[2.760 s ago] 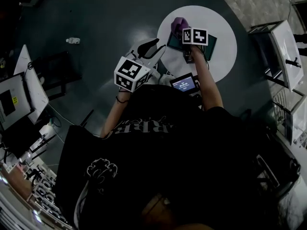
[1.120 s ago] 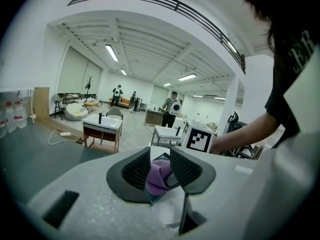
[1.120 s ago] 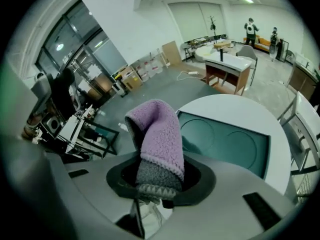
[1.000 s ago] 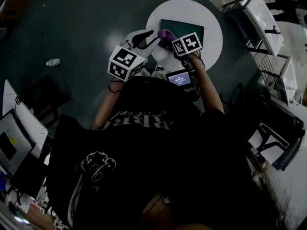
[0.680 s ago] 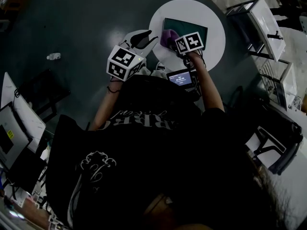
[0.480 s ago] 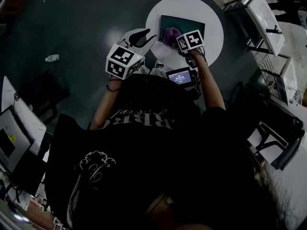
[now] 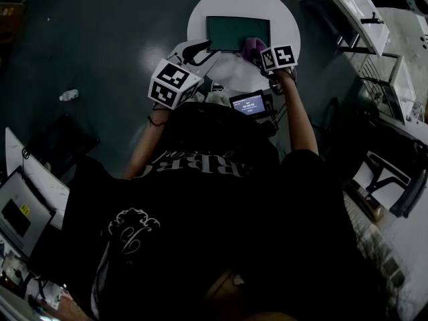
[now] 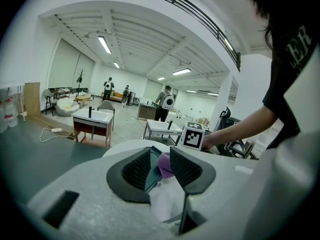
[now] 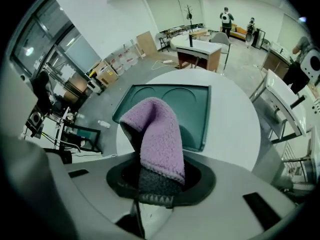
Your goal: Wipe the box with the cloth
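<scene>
A flat dark green box [image 7: 237,33] lies on the round white table [image 7: 287,19]. My right gripper [image 7: 262,51] is shut on a purple cloth [image 7: 253,45], which sits at the box's near right corner. In the right gripper view the cloth [image 9: 156,134] sticks up out of the gripper [image 9: 155,176] over the near part of the box [image 9: 192,109]; whether it touches I cannot tell. My left gripper [image 7: 197,47] hovers open at the table's left edge, holding nothing. Between its jaws in the left gripper view, the gripper [image 8: 161,164] frames the box edge [image 8: 151,169] and the cloth [image 8: 165,165].
A small device with a lit screen [image 7: 248,103] sits just in front of the person's chest, near the table's near edge. White desks [image 7: 348,9] and chairs stand to the right. A bottle [image 7: 68,95] lies on the dark floor at left.
My right gripper has carried the purple cloth from the box's left end across to its near right corner. The left gripper has stayed open at the table's left edge.
</scene>
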Action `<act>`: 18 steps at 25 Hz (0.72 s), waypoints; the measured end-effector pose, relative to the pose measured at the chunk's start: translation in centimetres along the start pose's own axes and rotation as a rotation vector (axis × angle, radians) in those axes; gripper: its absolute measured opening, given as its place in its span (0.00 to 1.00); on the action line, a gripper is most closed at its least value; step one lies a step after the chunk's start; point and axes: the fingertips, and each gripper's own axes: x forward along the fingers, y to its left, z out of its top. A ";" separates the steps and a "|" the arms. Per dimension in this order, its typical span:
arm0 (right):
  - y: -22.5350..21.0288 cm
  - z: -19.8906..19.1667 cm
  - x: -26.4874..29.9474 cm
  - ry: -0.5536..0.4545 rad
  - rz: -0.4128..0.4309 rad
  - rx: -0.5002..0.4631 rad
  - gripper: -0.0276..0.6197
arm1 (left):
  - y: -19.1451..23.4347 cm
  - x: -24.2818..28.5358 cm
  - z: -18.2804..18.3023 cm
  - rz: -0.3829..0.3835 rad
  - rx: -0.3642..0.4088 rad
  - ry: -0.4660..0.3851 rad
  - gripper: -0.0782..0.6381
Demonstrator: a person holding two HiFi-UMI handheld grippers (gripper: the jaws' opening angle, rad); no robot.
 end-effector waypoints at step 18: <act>-1.3 -0.9 -3.1 -0.053 0.037 -0.120 0.22 | -0.6 1.5 -0.1 0.003 -0.007 0.000 0.29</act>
